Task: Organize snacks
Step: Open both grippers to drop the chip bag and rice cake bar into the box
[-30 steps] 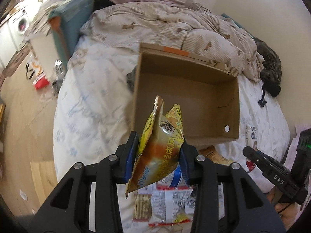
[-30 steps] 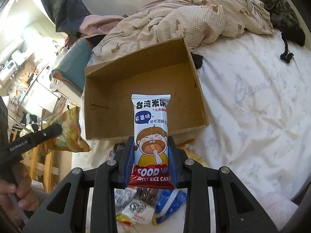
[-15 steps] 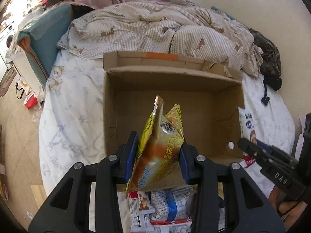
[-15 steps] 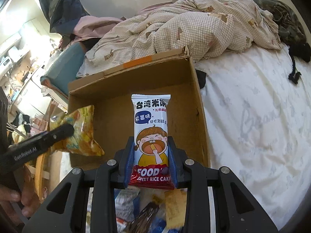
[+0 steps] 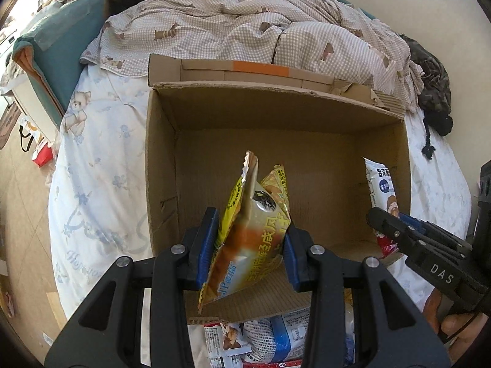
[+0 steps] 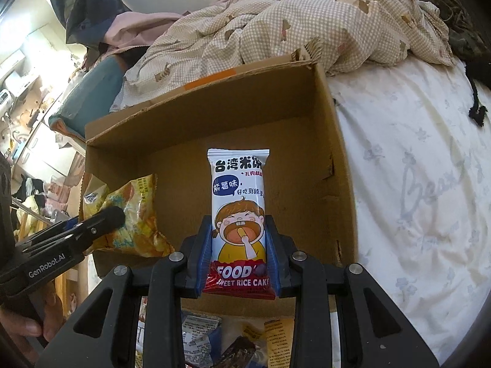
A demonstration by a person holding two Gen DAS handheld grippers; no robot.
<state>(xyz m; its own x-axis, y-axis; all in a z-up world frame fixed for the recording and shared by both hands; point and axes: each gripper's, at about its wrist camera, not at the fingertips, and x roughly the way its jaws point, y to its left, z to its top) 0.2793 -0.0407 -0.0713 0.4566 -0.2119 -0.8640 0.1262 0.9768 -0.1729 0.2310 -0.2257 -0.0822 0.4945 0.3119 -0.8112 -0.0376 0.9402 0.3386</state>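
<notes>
The yellow bag (image 5: 251, 239) stands pinched between my left gripper (image 5: 250, 245) pads, the rice cake (image 6: 239, 224) upright between my right gripper (image 6: 239, 254) pads — both over the near edge of the box (image 5: 162, 153) on the bed (image 6: 414, 184).

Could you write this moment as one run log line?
left gripper: shut on yellow snack bag | right gripper: shut on rice cake packet | both over cardboard box

From each wrist we look steeply down along our fingers, close above the near edge of the cardboard box (image 5: 307, 159) on the bed (image 6: 414, 184). Both views share the box, the rumpled quilt (image 5: 245, 30) behind, and each other's gripper.
</notes>
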